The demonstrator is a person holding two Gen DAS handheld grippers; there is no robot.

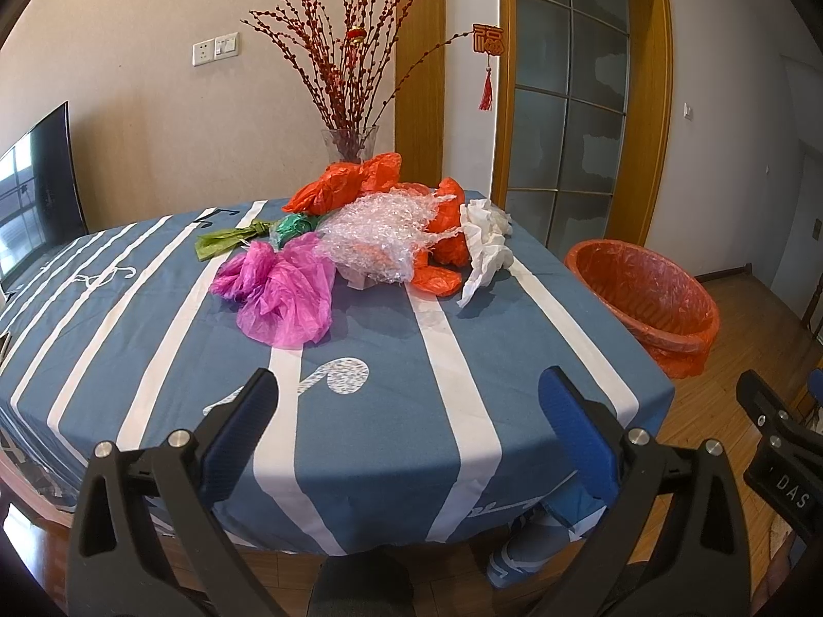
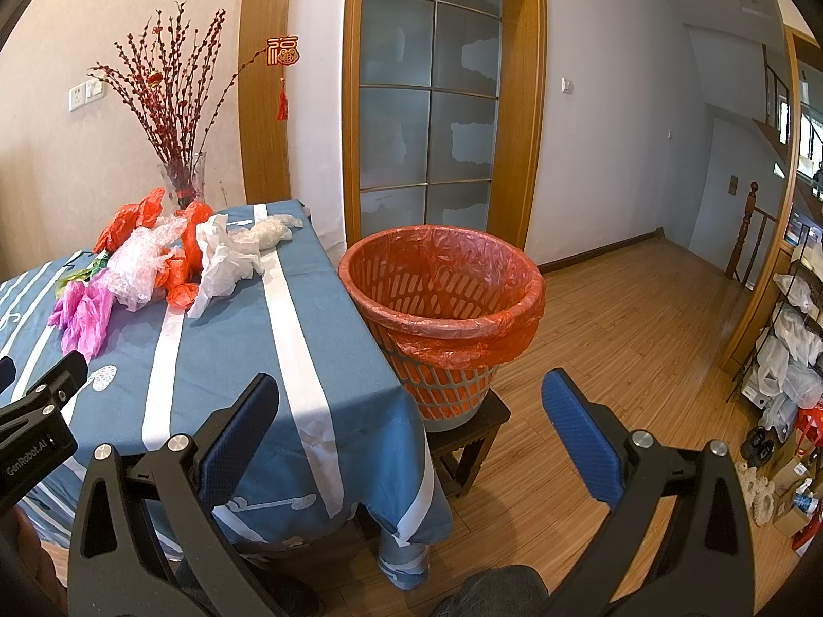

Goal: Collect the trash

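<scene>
Here, red-lined basket (image 2: pixel 442 303) holds nothing; both tools gape.

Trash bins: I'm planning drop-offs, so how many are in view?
1: the orange-lined basket stands on a dark stool beside the table.

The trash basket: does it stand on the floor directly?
No, the trash basket stands on a small dark stool beside the table.
</scene>
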